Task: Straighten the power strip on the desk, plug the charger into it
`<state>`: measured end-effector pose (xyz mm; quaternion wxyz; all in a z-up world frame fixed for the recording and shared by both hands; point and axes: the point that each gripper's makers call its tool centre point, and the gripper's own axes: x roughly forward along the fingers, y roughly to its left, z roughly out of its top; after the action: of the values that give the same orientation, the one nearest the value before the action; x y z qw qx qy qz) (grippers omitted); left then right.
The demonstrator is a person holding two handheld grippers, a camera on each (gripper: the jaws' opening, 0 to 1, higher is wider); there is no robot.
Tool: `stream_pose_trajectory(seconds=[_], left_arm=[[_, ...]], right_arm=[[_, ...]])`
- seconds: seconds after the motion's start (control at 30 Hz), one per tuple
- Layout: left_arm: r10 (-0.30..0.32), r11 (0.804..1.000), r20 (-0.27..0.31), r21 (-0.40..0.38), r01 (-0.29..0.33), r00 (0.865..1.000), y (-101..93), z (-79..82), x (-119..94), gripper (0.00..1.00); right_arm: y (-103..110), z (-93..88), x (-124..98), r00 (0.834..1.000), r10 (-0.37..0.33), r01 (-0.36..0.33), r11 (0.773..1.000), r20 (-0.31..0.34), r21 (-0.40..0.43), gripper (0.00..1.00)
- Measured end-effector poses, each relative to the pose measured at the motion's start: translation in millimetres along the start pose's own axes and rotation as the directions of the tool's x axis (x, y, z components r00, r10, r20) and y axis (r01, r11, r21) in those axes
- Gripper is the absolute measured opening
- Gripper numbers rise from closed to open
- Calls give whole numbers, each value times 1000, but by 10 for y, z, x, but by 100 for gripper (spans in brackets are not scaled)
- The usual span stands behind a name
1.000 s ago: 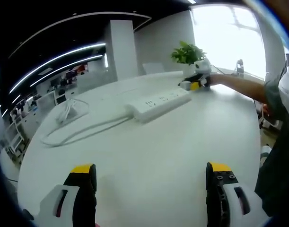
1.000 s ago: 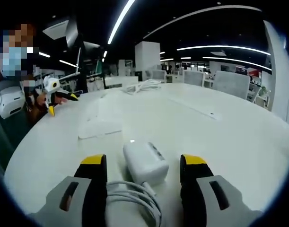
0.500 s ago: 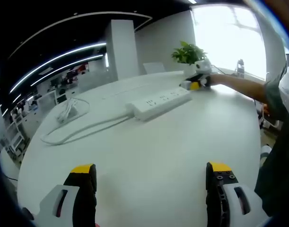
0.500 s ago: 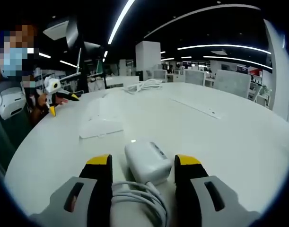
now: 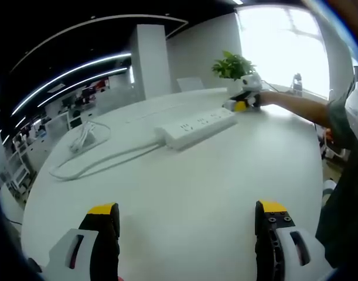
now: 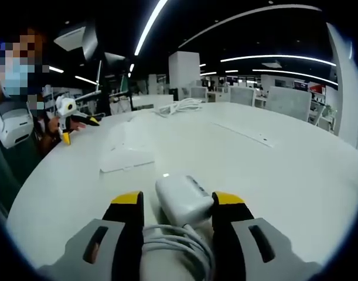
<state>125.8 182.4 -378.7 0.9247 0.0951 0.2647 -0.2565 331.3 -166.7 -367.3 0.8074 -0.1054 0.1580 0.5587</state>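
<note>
In the left gripper view, the white power strip lies at an angle across the far half of the round white desk. Its cable trails left to a loose coil. My left gripper hovers open over bare desk, well short of the strip. In the right gripper view, the white charger lies between my right gripper's jaws, which have closed onto it and its bundled cable. Beyond it sits the power strip, and the left gripper shows at the far left.
A potted plant stands at the desk's far edge near the bright window. A person's sleeve and arm reach in from the right to the right gripper. The strip's cable coil lies far across the desk.
My right gripper's jaws have narrowed around the charger and its cable. The left gripper has stayed still and open.
</note>
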Motion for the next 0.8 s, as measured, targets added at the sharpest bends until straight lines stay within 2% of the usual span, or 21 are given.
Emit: stream_pose_trajectory(seconds=[0.2, 0.8], left_arm=[[-4, 1000, 0, 0, 4, 1000, -7, 2, 7, 99], [-6, 1000, 0, -1, 6, 1000, 0, 5, 29, 99]], right_arm=[[1, 9, -16, 1000, -4, 4, 1000, 4, 17, 38], [11, -1, -11, 1000, -18, 18, 1000, -12, 16, 35]])
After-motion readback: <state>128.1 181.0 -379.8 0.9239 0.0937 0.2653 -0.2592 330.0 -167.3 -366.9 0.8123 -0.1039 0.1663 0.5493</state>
